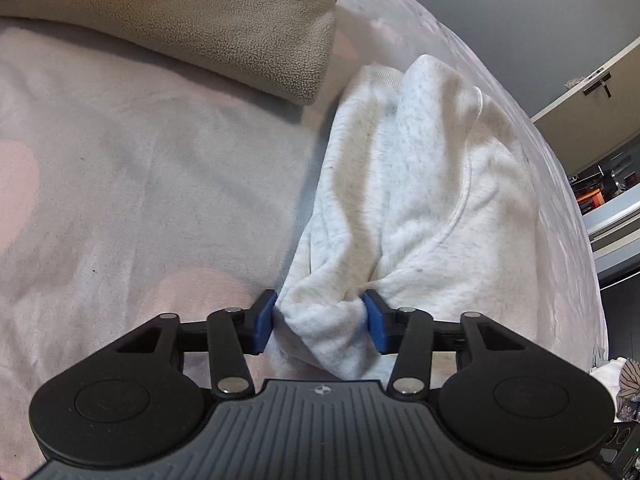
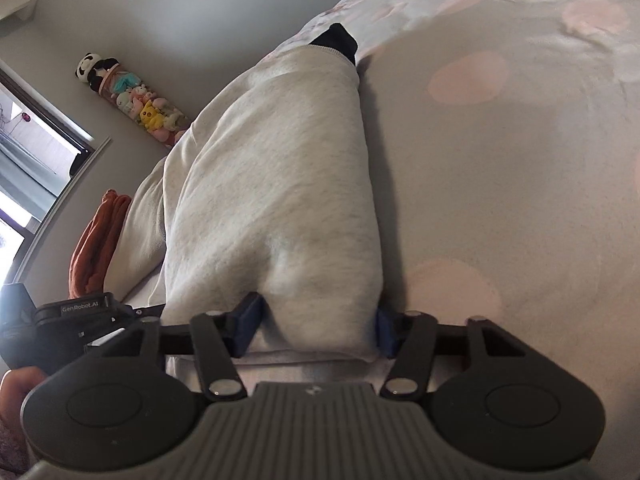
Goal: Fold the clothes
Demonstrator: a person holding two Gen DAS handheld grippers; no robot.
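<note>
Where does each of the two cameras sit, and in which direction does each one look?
Left wrist: sits on the left gripper, looks down along its blue pads at the bunched light grey sweatshirt on the bedcover; no hand shows.
Right wrist: sits on the right gripper, looks along the sweatshirt towards the wall; a hand and the other gripper show at lower left.
Shared: the sweatshirt and the bedcover.

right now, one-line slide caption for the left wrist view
Left gripper shut on a bunched edge of the pale grey sweatshirt lying on a pink-spotted bedsheet, beige fleece behind.
</note>
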